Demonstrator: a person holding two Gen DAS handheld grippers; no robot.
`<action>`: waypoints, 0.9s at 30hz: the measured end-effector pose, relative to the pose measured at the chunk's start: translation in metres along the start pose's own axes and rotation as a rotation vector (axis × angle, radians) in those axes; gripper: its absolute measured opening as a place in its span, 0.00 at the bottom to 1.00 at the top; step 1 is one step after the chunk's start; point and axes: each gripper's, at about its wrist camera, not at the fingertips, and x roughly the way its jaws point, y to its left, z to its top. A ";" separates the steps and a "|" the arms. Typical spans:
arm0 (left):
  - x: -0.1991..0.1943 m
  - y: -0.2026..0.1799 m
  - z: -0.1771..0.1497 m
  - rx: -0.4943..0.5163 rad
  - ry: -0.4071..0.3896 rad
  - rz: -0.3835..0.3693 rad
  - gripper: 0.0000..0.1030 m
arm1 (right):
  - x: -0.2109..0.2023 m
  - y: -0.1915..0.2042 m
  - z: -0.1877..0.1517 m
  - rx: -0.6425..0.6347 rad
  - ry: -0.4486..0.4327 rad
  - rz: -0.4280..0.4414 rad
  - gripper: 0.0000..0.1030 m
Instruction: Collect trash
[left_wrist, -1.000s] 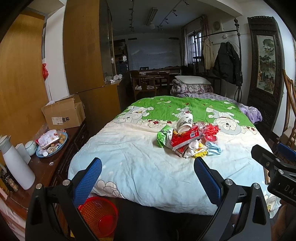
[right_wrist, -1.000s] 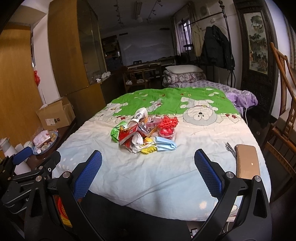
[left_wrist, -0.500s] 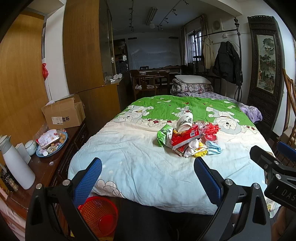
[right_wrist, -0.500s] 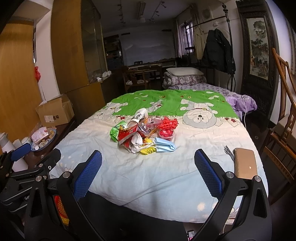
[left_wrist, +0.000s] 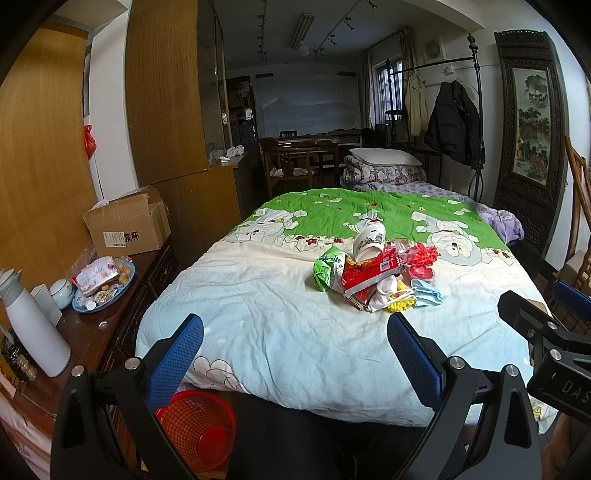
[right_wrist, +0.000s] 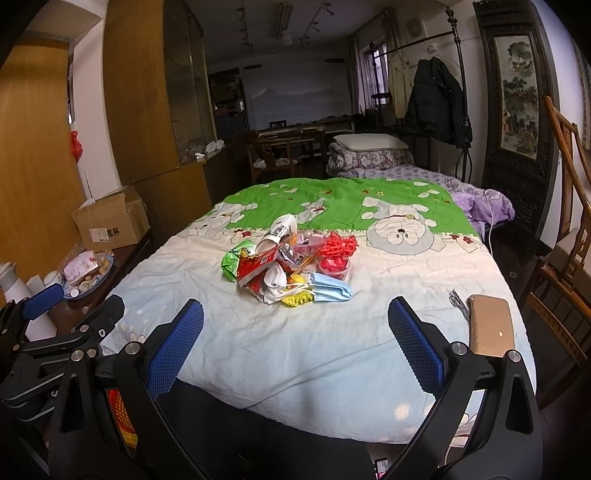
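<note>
The left gripper (left_wrist: 295, 354), black-framed with blue ribbed pads, is spread wide and holds nothing; it hangs over the near edge of the bed (left_wrist: 258, 332), which is covered in a pale blue and green cartoon-print quilt. Ahead of it and a little to its right, on the middle of the quilt, lies the pile of trash (left_wrist: 373, 277): a green snack bag (left_wrist: 327, 267), a red crinkled wrapper (left_wrist: 369, 275), a white patterned paper cup (left_wrist: 367, 243) tipped on its side, a red plastic mesh clump (left_wrist: 423, 254), a light blue face mask (left_wrist: 426, 297) and a yellow frilly scrap (left_wrist: 400, 304), all touching or overlapping. Below the left gripper, beside its left finger, a round red plastic mesh wastebasket (left_wrist: 199, 428) stands on the floor at the foot of the bed.

The right gripper (right_wrist: 295, 354), of the same build, is likewise spread wide and empty, with the pile straight ahead of it. Just beyond its right finger, at the quilt's edge, lies a gold flat smartphone (right_wrist: 491, 328), well apart from the pile. Left of the left gripper, a dark wooden worktop (left_wrist: 92, 332) carries a tall white thermos (left_wrist: 37, 332) and a blue plate of snacks (left_wrist: 103, 284).
</note>
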 end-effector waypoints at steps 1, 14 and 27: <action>0.000 0.000 0.000 0.000 0.000 0.000 0.94 | 0.000 0.000 0.000 0.000 -0.001 0.000 0.93; 0.000 -0.001 -0.001 0.000 0.003 0.000 0.94 | 0.000 0.001 0.000 0.001 0.000 -0.001 0.93; 0.002 -0.003 -0.013 0.003 0.011 0.001 0.94 | 0.004 0.005 -0.006 -0.001 0.014 0.004 0.93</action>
